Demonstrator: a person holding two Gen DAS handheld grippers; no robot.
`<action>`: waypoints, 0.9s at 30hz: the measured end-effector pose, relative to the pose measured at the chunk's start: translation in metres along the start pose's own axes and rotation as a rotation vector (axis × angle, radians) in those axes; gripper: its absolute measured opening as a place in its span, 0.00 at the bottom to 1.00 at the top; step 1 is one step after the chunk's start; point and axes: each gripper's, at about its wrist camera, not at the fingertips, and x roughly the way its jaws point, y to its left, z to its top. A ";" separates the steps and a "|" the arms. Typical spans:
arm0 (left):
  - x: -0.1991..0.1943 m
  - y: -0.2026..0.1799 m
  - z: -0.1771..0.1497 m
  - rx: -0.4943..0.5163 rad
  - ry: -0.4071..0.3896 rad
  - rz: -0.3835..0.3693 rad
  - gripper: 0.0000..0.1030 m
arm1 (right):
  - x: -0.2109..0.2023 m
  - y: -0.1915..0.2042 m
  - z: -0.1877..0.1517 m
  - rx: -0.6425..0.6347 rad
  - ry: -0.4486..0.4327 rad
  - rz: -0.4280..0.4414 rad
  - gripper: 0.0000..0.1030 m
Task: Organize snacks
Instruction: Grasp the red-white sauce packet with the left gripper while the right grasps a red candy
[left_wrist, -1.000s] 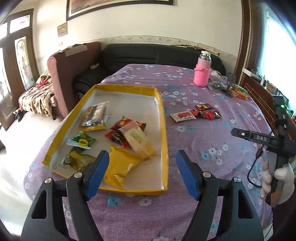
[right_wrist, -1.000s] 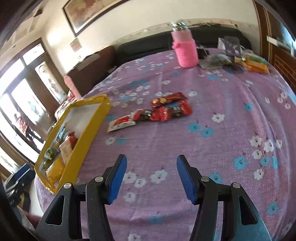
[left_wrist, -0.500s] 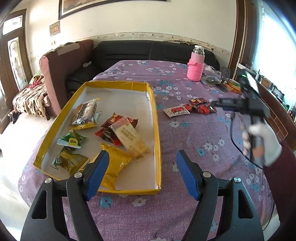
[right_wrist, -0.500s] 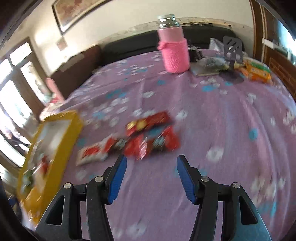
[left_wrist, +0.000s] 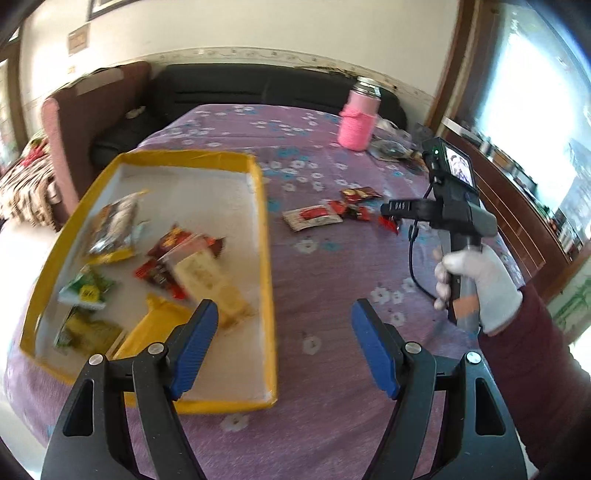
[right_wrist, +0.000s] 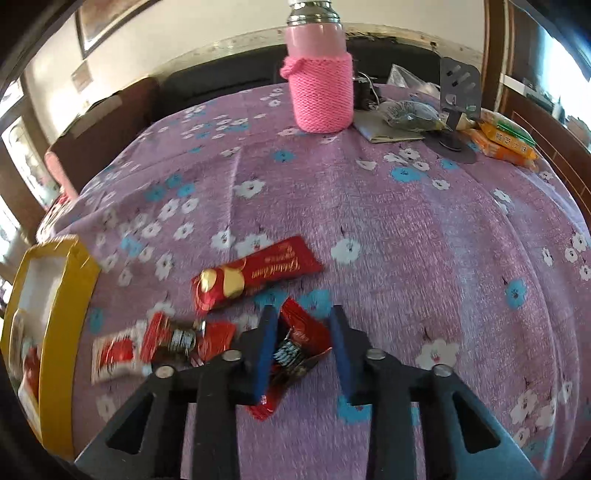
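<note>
A yellow-rimmed tray (left_wrist: 264, 236) on the purple flowered cloth holds several snack packets (left_wrist: 195, 266). Loose red packets (left_wrist: 314, 218) lie to its right. My left gripper (left_wrist: 284, 343) is open and empty, hovering over the tray's near right corner. My right gripper (right_wrist: 301, 339) is down over a small red packet (right_wrist: 301, 339) that lies between its partly closed fingers; the jaws do not look clamped on it. A longer red packet (right_wrist: 258, 271) and a red-and-white one (right_wrist: 118, 352) lie beside it. The tray rim (right_wrist: 59, 314) shows at the left.
A pink knit-covered bottle (right_wrist: 319, 85) stands at the table's far side, with papers, a phone stand (right_wrist: 460, 92) and orange packets (right_wrist: 506, 142) to its right. A black sofa (left_wrist: 258, 88) and an armchair stand behind the table.
My right gripper moved forward and down onto the loose red packets and its jaws narrowed around one. My left gripper shifted slightly right, still open.
</note>
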 end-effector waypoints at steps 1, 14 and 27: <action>0.003 -0.007 0.007 0.027 0.007 -0.015 0.72 | -0.005 -0.003 -0.006 -0.010 0.001 0.002 0.22; 0.132 -0.061 0.090 0.290 0.239 -0.027 0.59 | -0.018 -0.030 -0.026 -0.004 0.017 0.134 0.22; 0.188 -0.070 0.091 0.381 0.321 0.073 0.25 | -0.016 -0.046 -0.021 0.073 0.077 0.250 0.39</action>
